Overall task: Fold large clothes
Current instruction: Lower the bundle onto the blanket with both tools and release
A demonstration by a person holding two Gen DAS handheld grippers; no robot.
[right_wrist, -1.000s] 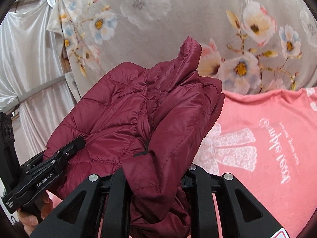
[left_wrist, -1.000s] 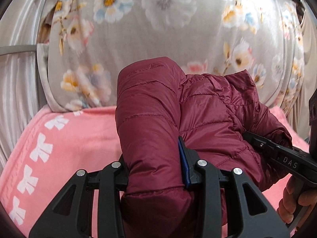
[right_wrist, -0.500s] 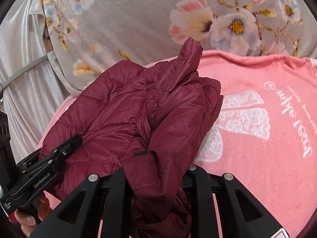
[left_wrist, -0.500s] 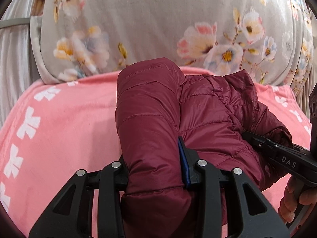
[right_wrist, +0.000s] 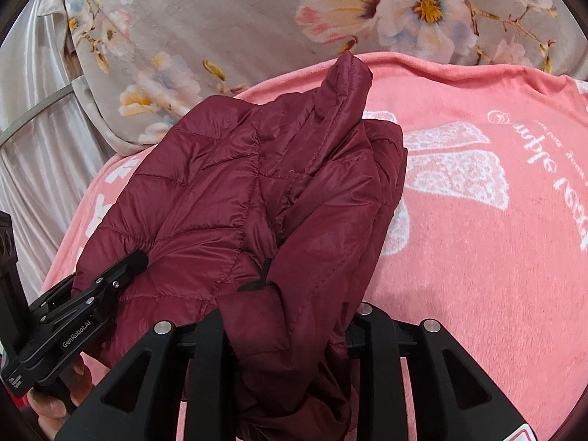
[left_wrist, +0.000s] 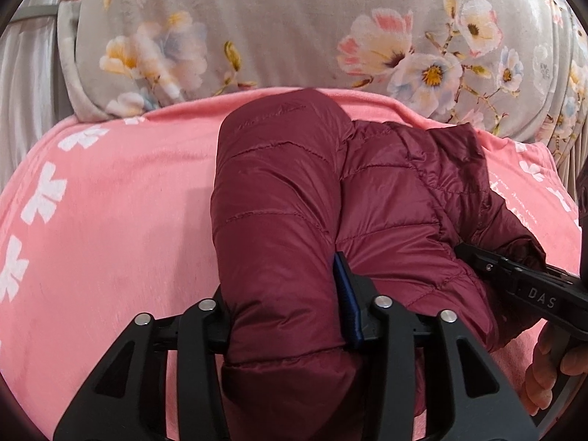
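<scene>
A dark red quilted puffer jacket is bunched between both grippers, over a pink blanket. My left gripper is shut on a thick padded fold of the jacket. My right gripper is shut on another bunched part of the jacket. In the left wrist view the right gripper reaches in from the right edge and pinches the jacket. In the right wrist view the left gripper comes in from the lower left. Both sets of fingertips are hidden in the fabric.
The pink blanket with white bow and lettering prints covers the surface below. A grey floral cushion or cover rises behind it. Pale curtain fabric hangs at the left.
Both grippers have moved down and forward with the jacket; the floral cover has risen in view and more pink blanket shows below. The grips have not changed.
</scene>
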